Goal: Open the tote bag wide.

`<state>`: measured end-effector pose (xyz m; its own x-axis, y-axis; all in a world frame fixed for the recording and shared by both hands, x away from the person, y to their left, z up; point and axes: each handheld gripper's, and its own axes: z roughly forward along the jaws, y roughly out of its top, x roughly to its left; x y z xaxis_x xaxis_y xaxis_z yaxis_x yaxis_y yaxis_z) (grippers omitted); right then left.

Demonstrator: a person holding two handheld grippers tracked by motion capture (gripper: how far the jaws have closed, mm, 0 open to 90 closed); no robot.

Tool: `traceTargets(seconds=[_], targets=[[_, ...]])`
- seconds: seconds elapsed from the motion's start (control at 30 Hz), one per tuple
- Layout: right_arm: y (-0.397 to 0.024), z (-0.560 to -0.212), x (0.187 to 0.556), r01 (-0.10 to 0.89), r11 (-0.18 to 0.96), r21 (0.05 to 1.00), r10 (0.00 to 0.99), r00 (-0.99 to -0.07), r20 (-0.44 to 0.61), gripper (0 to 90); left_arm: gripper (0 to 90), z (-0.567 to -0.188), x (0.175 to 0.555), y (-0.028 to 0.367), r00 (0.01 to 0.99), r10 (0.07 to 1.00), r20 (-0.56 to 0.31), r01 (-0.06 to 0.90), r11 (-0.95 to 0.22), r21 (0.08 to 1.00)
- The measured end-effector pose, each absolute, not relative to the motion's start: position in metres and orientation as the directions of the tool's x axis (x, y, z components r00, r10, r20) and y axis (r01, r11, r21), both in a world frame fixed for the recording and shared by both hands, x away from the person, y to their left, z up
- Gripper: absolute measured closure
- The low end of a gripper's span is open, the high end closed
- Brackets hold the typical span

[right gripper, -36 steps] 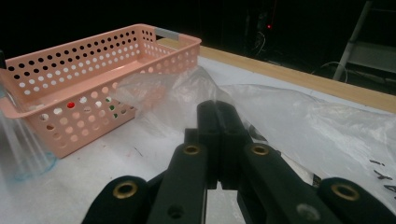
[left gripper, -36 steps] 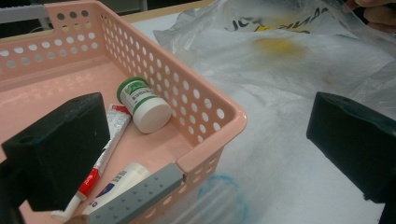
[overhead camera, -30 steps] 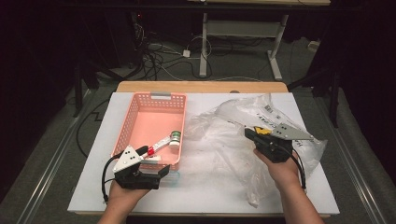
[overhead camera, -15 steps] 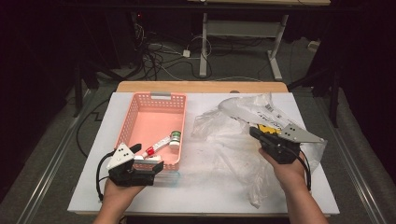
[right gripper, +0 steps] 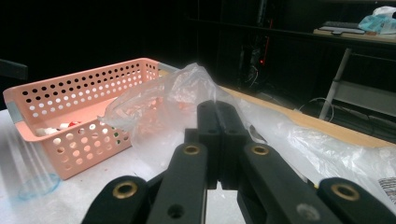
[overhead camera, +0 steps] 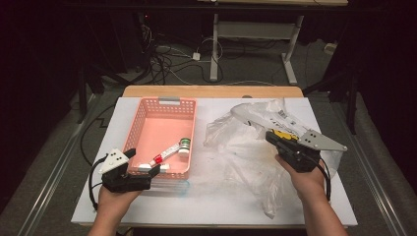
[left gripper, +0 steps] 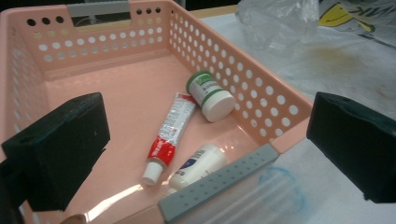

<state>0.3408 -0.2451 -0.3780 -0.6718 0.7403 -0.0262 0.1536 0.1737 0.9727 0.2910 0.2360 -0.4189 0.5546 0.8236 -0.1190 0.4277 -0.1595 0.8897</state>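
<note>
Black and wide open, the left gripper (overhead camera: 142, 169) sits at the near left of the white tabletop (overhead camera: 216, 196). A hand (overhead camera: 114, 199) holds it from behind. Its two jaws stand far apart with nothing between them, and they point at the near end of a pink basket (overhead camera: 147, 118).

Just ahead of this gripper, inside the basket, lie three small things. A white and red tube (left gripper: 166, 137) lies flat in the middle of the basket floor. A small white bottle (left gripper: 198, 164) lies just beside the tube's cap, close to the near wall. A little past them, a white jar with a green band (left gripper: 210, 95) lies on its side against the basket's right wall. A grey strip (left gripper: 219, 182) runs along the near rim of the basket, between the gripper's jaws. On the tabletop just outside that rim there is a faint blue ring (left gripper: 280, 189).

Right of the basket, a big crinkly clear plastic bag (overhead camera: 246, 162) spreads over the tabletop.

The right gripper (overhead camera: 274, 138) is over on the right, held by the other hand (overhead camera: 307, 179). Its jaws are pressed together, and the clear bag (right gripper: 177, 107) lies right at their tips, puffed up in front of them. I cannot tell if the bag is truly pinched. A grey three-cornered plate (overhead camera: 319, 141) sits on top of this gripper. From the right gripper, the basket (right gripper: 70, 107) is off to its left, well apart.
</note>
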Motion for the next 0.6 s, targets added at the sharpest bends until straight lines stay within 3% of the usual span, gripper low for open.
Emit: traceTargets(seconds=[0.6], targets=[[-0.247, -0.376, 0.341, 0.151, 0.162, 0.975, 0.744, -0.667, -0.020, 90.0, 0.0, -0.417, 0.303, 0.244, 0.513, 0.845, -0.150, 0.471, -0.131, 0.872]])
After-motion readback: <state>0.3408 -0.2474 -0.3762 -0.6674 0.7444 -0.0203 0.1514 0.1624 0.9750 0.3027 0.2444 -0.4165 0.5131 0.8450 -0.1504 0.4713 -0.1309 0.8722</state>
